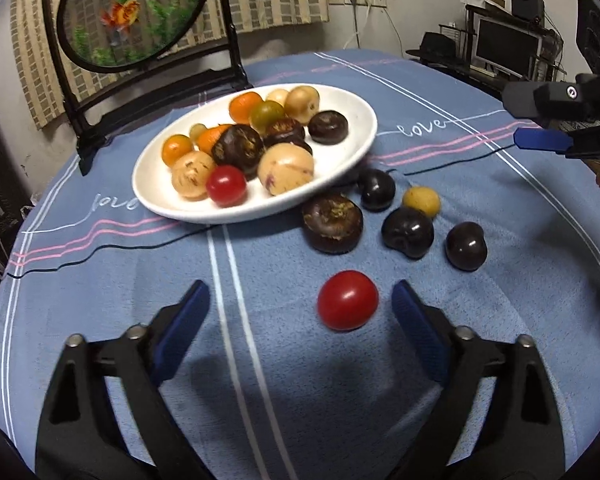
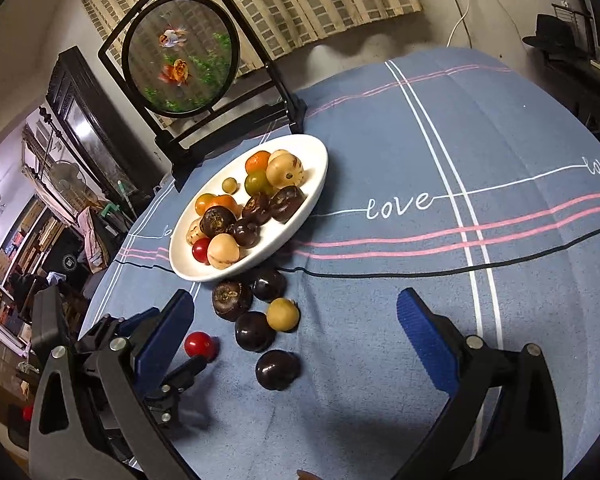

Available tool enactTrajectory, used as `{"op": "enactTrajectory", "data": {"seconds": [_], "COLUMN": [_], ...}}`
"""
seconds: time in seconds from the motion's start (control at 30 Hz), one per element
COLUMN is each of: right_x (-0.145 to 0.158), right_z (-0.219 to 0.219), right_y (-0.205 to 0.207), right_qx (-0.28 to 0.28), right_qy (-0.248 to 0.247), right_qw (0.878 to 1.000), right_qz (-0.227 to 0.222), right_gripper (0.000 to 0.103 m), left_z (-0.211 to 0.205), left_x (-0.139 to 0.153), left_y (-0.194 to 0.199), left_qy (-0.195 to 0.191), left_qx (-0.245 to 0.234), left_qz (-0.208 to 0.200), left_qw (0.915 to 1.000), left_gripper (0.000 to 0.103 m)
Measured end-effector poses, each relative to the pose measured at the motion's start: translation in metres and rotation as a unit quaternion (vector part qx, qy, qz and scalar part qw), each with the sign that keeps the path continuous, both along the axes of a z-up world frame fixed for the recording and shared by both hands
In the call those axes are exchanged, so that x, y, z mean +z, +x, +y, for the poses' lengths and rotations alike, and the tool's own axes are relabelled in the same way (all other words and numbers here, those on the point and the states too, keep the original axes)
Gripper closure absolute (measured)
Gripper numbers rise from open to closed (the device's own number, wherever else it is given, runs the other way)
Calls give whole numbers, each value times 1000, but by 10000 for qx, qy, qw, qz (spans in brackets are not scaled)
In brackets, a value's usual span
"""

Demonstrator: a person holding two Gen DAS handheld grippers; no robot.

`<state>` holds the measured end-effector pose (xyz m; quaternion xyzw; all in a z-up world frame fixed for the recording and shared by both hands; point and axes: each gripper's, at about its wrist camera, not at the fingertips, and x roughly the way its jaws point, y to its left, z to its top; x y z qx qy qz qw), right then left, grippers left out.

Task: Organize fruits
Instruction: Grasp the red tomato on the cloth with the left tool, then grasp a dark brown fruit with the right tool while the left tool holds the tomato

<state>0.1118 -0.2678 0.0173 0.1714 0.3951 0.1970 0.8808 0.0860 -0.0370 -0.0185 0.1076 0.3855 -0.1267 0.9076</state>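
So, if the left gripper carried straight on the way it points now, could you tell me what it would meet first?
Most likely the loose red tomato on the tablecloth: it lies just ahead of the open left gripper, nearer one finger. Depth is hard to judge; it might touch cloth first.

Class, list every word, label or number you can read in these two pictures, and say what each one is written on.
"love": white script stitched on the blue tablecloth, right of the white plate.
"love": again on the tablecloth, left of the plate in the left wrist view.
"love": partly cut off at the right edge of the right wrist view.
Boxes and shelves in the background: too small and blurred to read.
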Motion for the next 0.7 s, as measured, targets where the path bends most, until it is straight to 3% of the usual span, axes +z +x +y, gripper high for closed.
{"op": "enactTrajectory", "data": {"seconds": [0.13,0.37,0.5,0.63,0.7], "right_x": [-1,-4,-6,-13,-17], "right_z": [1,6,13,38,54], "right_y": [1,1,-3,-23,-36], "right_qx": [4,66,218,589,856], "right_qy": [-21,-137,-258,-985,-1387], "right_qw": [10000,9998,9994,9930,9850], "right_qz": [60,129,68,-282,-569], "right_gripper": [1,1,1,3,11], "left_z": [1,1,18,36,38], "left_x": [-5,-7,-4,-3,-4], "left_y": [7,8,13,21,23], "left_qy": [-294,-343,-451,-591,-611], "left_qx": [-161,-176,221,614,668], "left_qz": [332,381,310,315,354], "left_qw": [9989,9985,9983,9959,9953], "left_gripper": [66,71,71,72,72]}}
